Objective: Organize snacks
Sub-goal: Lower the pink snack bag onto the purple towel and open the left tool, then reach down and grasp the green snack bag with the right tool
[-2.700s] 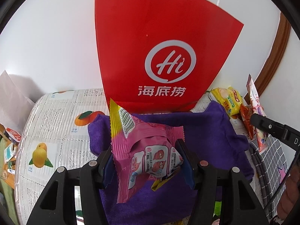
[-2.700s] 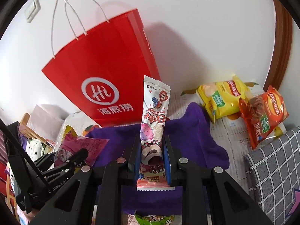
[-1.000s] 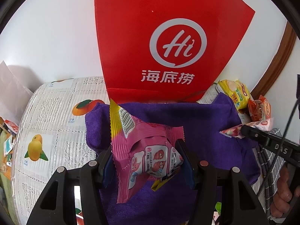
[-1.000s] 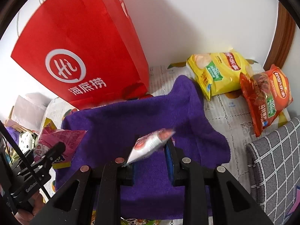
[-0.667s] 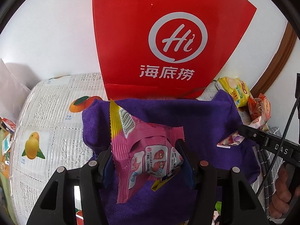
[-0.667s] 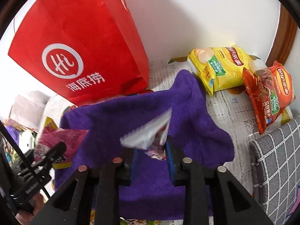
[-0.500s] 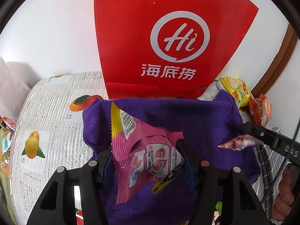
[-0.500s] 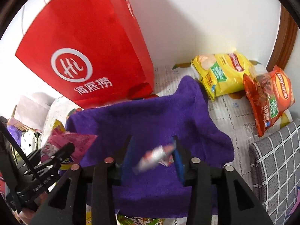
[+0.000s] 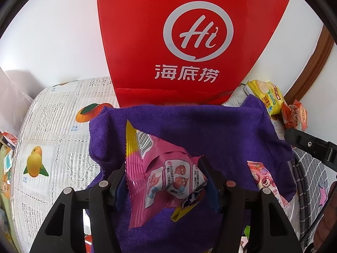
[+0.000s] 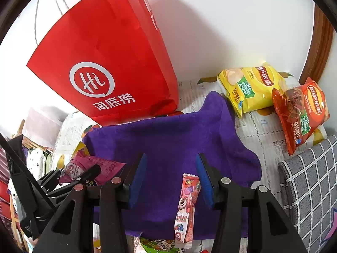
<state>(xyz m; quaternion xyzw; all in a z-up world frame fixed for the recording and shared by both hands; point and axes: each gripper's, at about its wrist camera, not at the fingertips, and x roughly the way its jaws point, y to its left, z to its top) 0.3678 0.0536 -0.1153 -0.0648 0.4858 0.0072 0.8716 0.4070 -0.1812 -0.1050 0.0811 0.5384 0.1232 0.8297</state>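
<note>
My left gripper (image 9: pixel 164 175) is shut on a pink snack packet (image 9: pixel 160 172) with a yellow end, held above the purple cloth (image 9: pixel 200 126). My right gripper (image 10: pixel 170 172) is open and empty; its jaws stand wide apart above the cloth (image 10: pixel 168 139). A long pink Lotso candy stick (image 10: pixel 186 202) lies flat on the cloth below the right gripper, and also shows in the left wrist view (image 9: pixel 266 183). The left gripper and its pink packet (image 10: pixel 88 168) show at the left of the right wrist view.
A red paper bag (image 9: pixel 189 42) stands against the white wall behind the cloth. A yellow chip bag (image 10: pixel 250 86) and an orange chip bag (image 10: pixel 301 111) lie at the back right. A grey checked cushion (image 10: pixel 311 181) is at the right. The fruit-print tablecloth (image 9: pixel 52 126) shows left.
My right gripper opened and let go of the candy stick, which dropped and now lies flat on the purple cloth. My left gripper still holds the pink packet, hardly moved.
</note>
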